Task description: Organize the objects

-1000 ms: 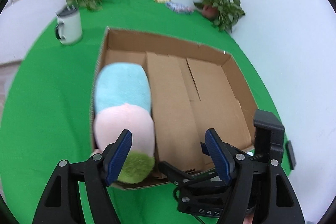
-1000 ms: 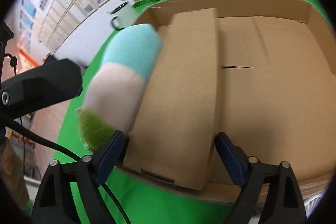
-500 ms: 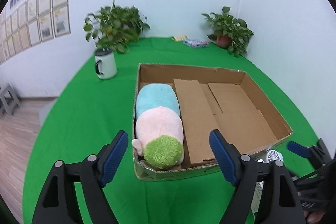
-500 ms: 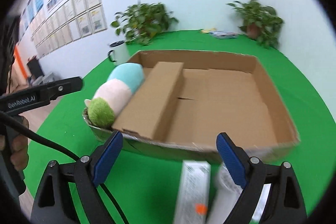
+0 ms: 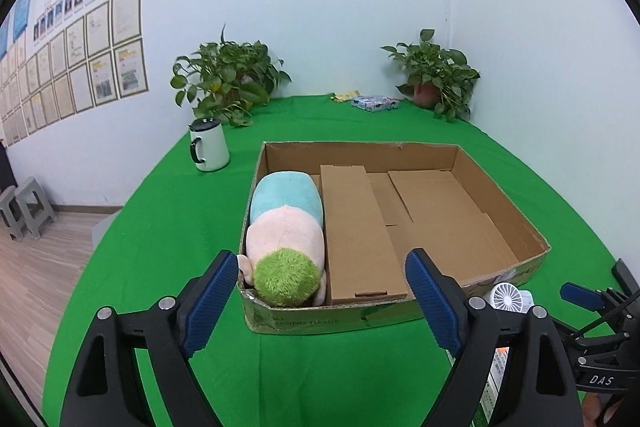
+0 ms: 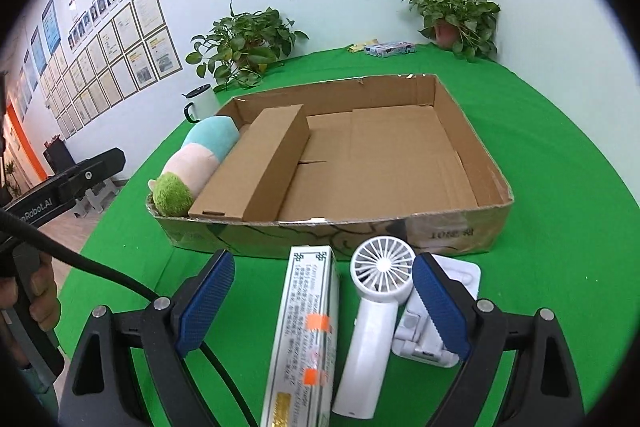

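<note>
An open cardboard tray (image 5: 504,211) (image 6: 476,143) lies on the green table. In it, along the left wall, lies a plush toy (image 5: 286,227) (image 6: 192,163) with blue, pink and green parts, beside a long closed cardboard box (image 5: 356,231) (image 6: 256,163). In front of the tray lie a white handheld fan (image 6: 376,311) (image 5: 506,297), a long printed carton (image 6: 306,343) and a white flat holder (image 6: 432,323). My left gripper (image 5: 320,299) is open and empty, held back from the tray's near wall. My right gripper (image 6: 320,303) is open and empty above the carton and fan.
A white mug (image 5: 209,150) stands left of the tray. Two potted plants (image 5: 228,83) (image 5: 436,75) stand at the back by the wall. A small patterned pack (image 5: 374,103) lies at the back. The table edge falls off at left, with grey stools (image 5: 24,207) on the floor.
Both grippers have pulled back and up from the tray. The plush toy now lies alone in the tray. The fan, carton and holder have come into the right wrist view.
</note>
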`<state>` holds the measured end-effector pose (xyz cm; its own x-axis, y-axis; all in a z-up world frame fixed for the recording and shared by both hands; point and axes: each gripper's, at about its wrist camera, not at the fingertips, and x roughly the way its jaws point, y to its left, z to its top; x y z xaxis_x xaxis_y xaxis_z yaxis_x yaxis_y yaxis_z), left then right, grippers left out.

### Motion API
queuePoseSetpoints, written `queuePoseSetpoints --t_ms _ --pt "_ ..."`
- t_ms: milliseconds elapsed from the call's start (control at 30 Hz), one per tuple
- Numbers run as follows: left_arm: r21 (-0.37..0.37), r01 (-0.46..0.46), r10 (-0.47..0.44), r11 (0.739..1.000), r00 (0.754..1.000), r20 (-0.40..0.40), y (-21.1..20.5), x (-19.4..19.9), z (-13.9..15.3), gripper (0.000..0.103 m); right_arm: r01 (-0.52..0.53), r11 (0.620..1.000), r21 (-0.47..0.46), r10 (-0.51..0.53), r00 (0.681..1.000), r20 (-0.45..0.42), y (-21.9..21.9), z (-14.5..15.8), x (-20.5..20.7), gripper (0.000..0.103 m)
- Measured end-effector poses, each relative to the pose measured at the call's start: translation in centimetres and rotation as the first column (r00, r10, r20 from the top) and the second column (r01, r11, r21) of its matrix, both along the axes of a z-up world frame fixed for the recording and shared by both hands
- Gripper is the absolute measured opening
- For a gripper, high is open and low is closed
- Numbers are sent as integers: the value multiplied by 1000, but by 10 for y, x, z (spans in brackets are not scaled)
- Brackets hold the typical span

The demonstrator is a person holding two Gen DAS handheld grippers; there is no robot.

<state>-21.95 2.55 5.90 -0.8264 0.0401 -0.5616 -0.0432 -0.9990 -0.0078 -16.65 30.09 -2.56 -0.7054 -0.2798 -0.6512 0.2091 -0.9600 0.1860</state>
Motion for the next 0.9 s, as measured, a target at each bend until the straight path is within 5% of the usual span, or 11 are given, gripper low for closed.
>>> queuePoseSetpoints --t_ms 433,467,600,667,767,900 --pt "22 40 -41 999 999 10 23 38 -14 85 -85 996 5 85 996 15 -6 -20 44 90" --pt "21 44 -44 999 999 16 24 41 -16 82 -91 996 2 91 996 15 -6 -22 49 90" --pt "56 104 -109 993 988 106 26 47 -35 43 -134 991 -6 134 991 31 -10 -31 73 90" --pt "104 135 -148 985 981 125 26 49 -45 44 -143 989 34 142 989 47 -16 -39 81 90" --pt "168 145 -168 975 977 132 25 54 -56 65 -149 986 77 142 986 90 -26 -52 85 88" --pt "228 146 -188 963 967 172 23 57 -72 72 -149 976 158 130 984 125 -37 -65 84 58"
